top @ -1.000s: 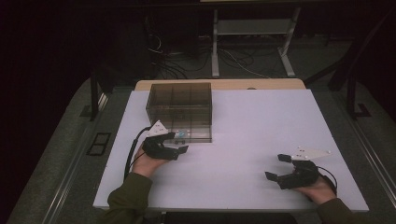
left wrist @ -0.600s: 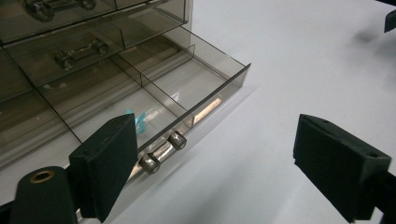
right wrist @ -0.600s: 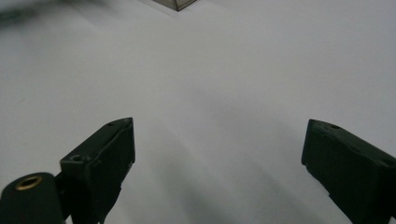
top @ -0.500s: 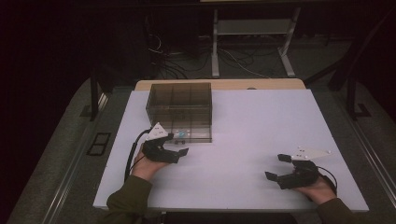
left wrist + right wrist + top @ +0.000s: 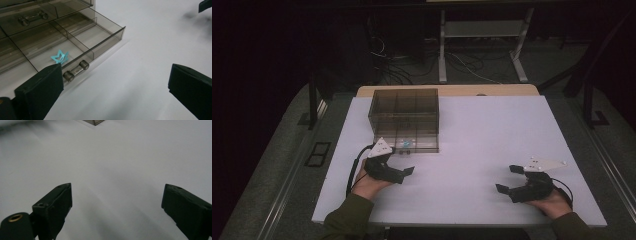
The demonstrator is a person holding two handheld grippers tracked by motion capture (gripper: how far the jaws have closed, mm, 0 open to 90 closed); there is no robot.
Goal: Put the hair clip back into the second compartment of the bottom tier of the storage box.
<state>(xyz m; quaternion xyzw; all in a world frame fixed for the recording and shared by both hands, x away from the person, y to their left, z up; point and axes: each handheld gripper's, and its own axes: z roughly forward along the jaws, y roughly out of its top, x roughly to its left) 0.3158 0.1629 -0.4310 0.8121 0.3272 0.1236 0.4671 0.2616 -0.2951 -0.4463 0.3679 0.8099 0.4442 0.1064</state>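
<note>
A smoky clear drawer box (image 5: 404,115) stands at the table's back left. Its bottom drawer (image 5: 75,42) is pulled out, and a small teal crown-shaped piece (image 5: 60,57) lies in the front compartment behind the drawer's bar handle (image 5: 76,69). My left gripper (image 5: 398,163) sits just in front of that drawer, its jaws have just been opening, and nothing is between them (image 5: 115,82). The handle lies just beside the left jaw. My right gripper (image 5: 508,179) rests open over bare table at the front right, empty (image 5: 117,205).
The white tabletop (image 5: 492,135) stretches bare between the two hands. A closed drawer with its own handle (image 5: 32,18) sits above the open one. A corner of the box (image 5: 95,122) shows at the top of the right gripper view. Table legs and cables lie beyond the far edge.
The left gripper's jaws have spread wider and the hand has eased slightly back from the drawer front. The right hand has stayed put.
</note>
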